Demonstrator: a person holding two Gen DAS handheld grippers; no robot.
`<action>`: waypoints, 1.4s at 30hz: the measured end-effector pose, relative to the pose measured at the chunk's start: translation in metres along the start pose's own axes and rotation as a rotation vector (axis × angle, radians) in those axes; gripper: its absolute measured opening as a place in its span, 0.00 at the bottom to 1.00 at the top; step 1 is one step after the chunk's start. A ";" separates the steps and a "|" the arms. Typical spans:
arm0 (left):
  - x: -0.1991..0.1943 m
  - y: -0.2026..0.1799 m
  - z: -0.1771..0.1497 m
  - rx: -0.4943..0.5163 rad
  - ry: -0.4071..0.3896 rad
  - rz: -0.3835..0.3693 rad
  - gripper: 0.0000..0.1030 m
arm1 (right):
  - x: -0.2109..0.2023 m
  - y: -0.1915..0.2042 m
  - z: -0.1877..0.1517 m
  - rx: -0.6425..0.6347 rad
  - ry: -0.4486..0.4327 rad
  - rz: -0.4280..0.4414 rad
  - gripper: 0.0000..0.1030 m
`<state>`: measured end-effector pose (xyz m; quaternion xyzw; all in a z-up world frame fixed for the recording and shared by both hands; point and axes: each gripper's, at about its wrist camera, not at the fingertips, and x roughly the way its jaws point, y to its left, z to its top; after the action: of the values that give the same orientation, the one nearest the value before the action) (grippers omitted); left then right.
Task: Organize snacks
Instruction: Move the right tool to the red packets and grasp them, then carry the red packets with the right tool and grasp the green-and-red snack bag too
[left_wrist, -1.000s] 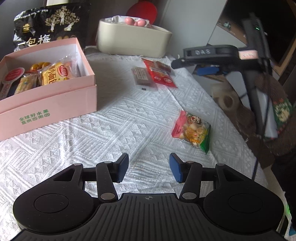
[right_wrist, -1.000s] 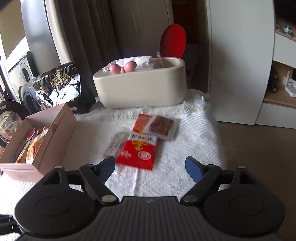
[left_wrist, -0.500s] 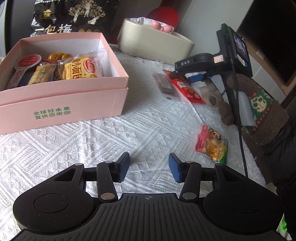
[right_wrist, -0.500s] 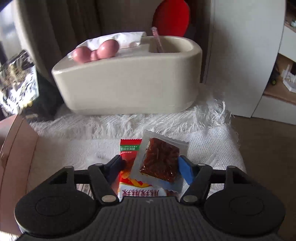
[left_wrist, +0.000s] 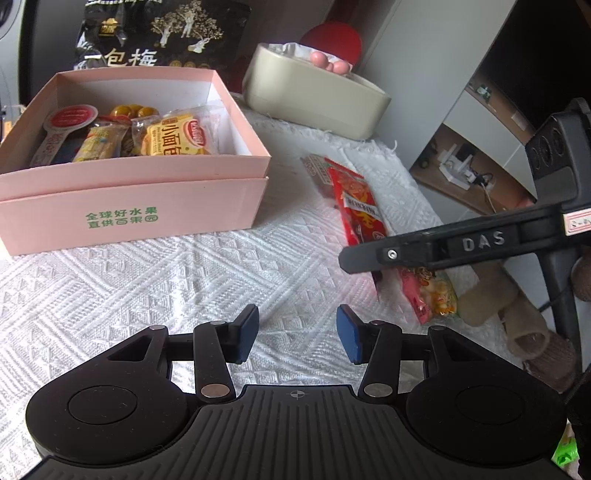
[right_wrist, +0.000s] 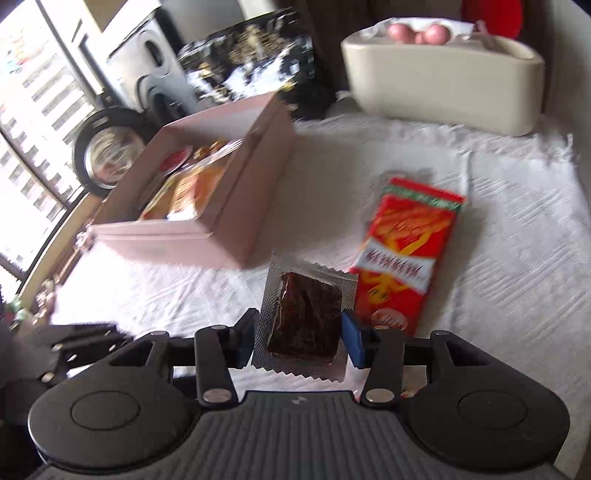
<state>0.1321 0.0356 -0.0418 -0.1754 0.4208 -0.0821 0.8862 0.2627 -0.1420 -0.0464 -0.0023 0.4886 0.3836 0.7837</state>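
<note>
Between my right tongs (right_wrist: 299, 338), clamped: dark brown snack packet (right_wrist: 304, 319), silver crimped edges. Pink box (left_wrist: 147, 184) at 10 o'clock holds snacks; left tongs (left_wrist: 297, 332) apart.

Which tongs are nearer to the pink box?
Left. The left tongs hover open just before the pink box; the right tongs, gripping the brown snack packet, sit farther off beside the red packet.

Cream tub (left_wrist: 314, 99) at far edge of white woven cloth (left_wrist: 147, 280); pink balls (left_wrist: 330, 62) on top, red round thing (left_wrist: 332, 38) just behind tub.
</note>
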 end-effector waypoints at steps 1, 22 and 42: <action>-0.001 0.001 0.000 -0.004 -0.001 0.005 0.50 | -0.003 0.000 0.001 -0.001 -0.010 -0.002 0.55; -0.014 0.019 -0.002 -0.032 -0.023 -0.001 0.50 | 0.051 -0.040 0.071 0.008 -0.101 -0.338 0.41; -0.010 -0.004 -0.011 0.014 0.014 -0.079 0.50 | -0.070 -0.034 -0.065 0.088 -0.274 -0.376 0.66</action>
<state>0.1178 0.0323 -0.0397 -0.1853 0.4190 -0.1210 0.8806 0.2172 -0.2327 -0.0392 -0.0068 0.3848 0.2060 0.8997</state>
